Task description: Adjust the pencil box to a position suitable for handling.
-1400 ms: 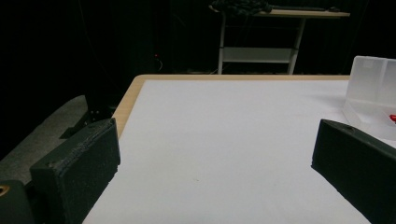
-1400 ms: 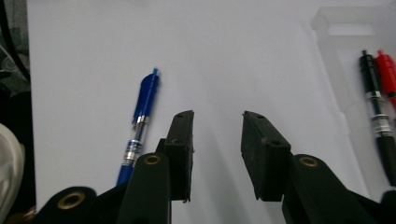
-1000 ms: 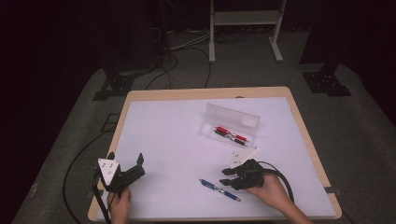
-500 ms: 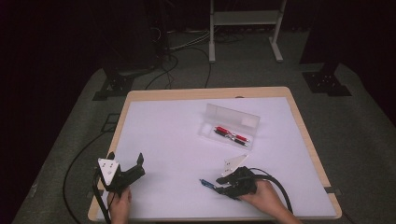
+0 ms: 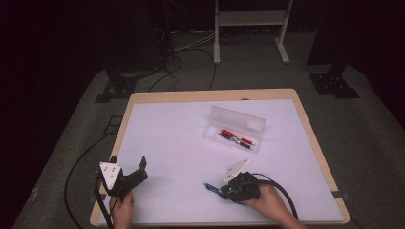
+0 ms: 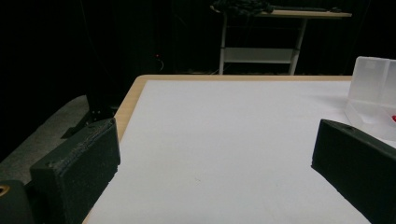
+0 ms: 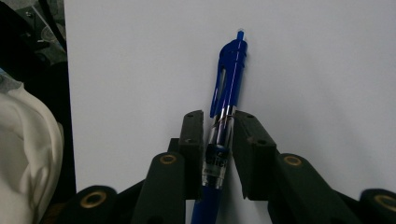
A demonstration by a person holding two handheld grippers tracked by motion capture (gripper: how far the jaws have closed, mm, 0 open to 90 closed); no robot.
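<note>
The right gripper (image 7: pixel 218 135), its jaws having just been closing, is clamped on the blue pen (image 7: pixel 227 100) lying on the white table (image 5: pixel 181 129) near its front edge, while the left gripper (image 5: pixel 128 168) stands apart, holding nothing.

High view overhead, facing forward-down, both claw views close, sharing the table (image 5: pixel 191 129).

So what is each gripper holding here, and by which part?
The right gripper is clamped on the blue pen at its silver mid-barrel, just below the clip. The left gripper stands open, holding nothing.
</note>
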